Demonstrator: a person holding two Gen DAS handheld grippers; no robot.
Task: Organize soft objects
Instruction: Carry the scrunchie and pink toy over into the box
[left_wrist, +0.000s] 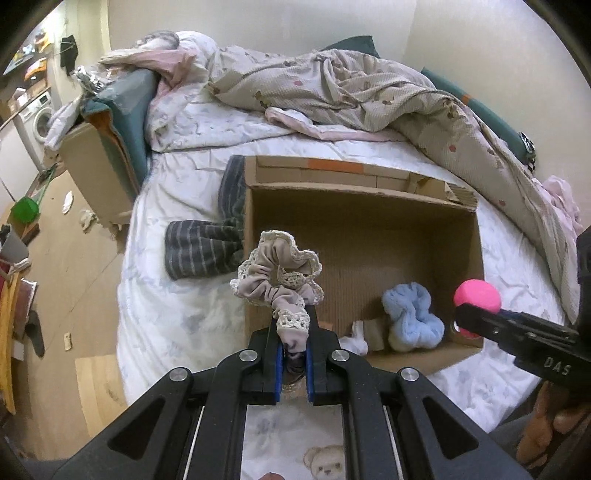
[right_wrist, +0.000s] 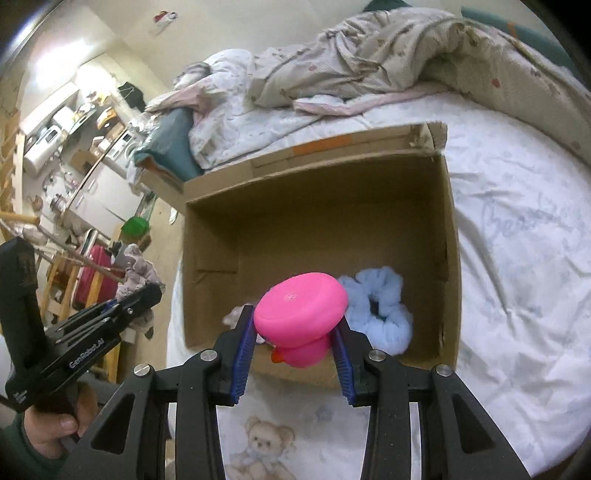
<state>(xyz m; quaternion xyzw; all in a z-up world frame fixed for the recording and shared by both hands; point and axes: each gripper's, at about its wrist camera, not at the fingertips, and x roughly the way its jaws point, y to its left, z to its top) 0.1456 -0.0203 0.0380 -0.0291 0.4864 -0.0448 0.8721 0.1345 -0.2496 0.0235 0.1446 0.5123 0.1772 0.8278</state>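
1. Box (left_wrist: 364, 236) sits open-topped on the bed (left_wrist: 177, 321), long side facing the person. Judged purpose: collection point for the soft items.

2. Left gripper (left_wrist: 293, 325) is pinching a beige lace scrunchie (left_wrist: 277, 271); its fingers are pressed nearly together on one fold, and the rest of the loop fans out beyond the tips. In the left view it hangs at the box's 9 o'clock wall, near the front corner, partly over the floor of the box. A pinch on a single fold suits thin, limp fabric.

3. Right gripper (right_wrist: 297, 334) holds a pink toy (right_wrist: 301, 306), a rounded piece with a broad flat top, an orange bit showing below. Fingers stand part-spread, pads against its narrower lower section. The wider stance matches the bulk of the toy. It hangs over the box's 6 o'clock edge.

4. Blue scrunchie (right_wrist: 380, 314) already lies inside, in the front right corner, at 4 o'clock of the box floor. A small white item (left_wrist: 354, 338) lies beside it; identity unclear.

5. Striped cloth (left_wrist: 203, 247) lies on the bed against the outside of the 9 o'clock wall, not yet boxed.

6. Assessment: task partly done. Both held items appear positioned for release into the box. Risk: the beige scrunchie straddles the wall and could drop outside.
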